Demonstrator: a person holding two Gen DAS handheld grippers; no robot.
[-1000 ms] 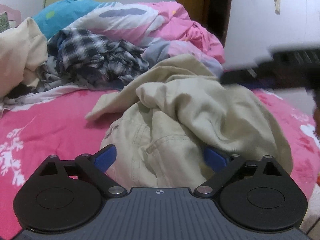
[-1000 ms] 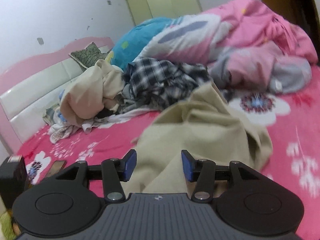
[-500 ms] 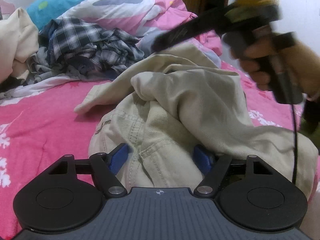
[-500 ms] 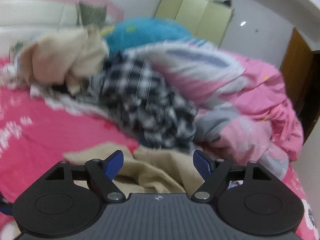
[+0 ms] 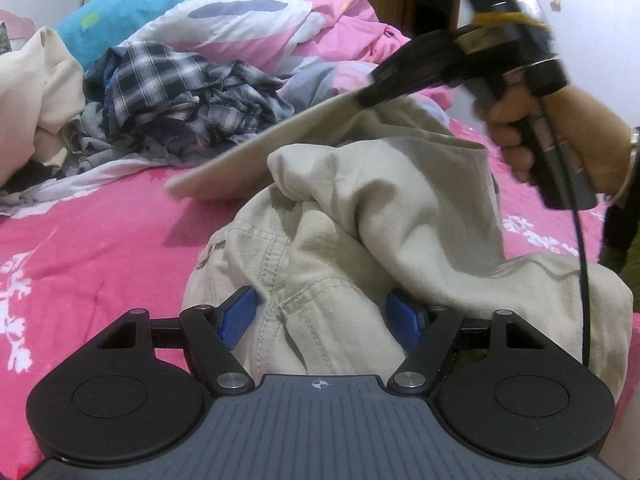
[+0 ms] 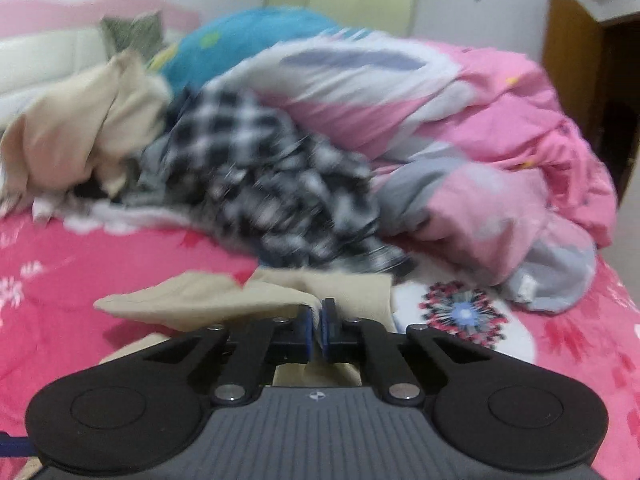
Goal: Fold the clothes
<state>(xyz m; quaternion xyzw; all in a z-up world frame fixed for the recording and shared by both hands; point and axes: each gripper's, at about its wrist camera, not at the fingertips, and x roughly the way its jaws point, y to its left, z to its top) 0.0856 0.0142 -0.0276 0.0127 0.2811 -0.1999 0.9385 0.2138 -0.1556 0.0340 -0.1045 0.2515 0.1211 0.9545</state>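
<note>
Left wrist view: the left gripper [image 5: 322, 316] sits low over a pink floral bedsheet [image 5: 80, 240], its blue pads [image 5: 236, 316] standing well apart on either side of a bunched waistband part of the khaki trousers [image 5: 360, 240]. The cloth fills the gap between the jaws, but whether the pads press on it cannot be told. The trousers lie crumpled in the middle of the bed, one flat leg stretched up and to the right. At that raised end the right gripper [image 5: 370, 94], blurred, meets the cloth edge; the person's hand [image 5: 560, 132] wraps its handle, and a black cable [image 5: 582, 260] hangs from it. Behind lie a plaid shirt [image 5: 180, 92], a cream garment [image 5: 36, 92] at the left edge, and a pink and white quilt [image 5: 288, 28] heaped at the back.

Right wrist view: the right gripper [image 6: 317, 330] has just closed; its jaws stand nearly together and pinch a thin edge of the khaki trousers [image 6: 224, 300], which spreads out to the left over the sheet. Beyond, blurred, are the plaid shirt [image 6: 260, 176], the cream garment [image 6: 80, 128], a blue pillow [image 6: 248, 40], the quilt [image 6: 460, 120] and a flower print [image 6: 462, 314] on the sheet
</note>
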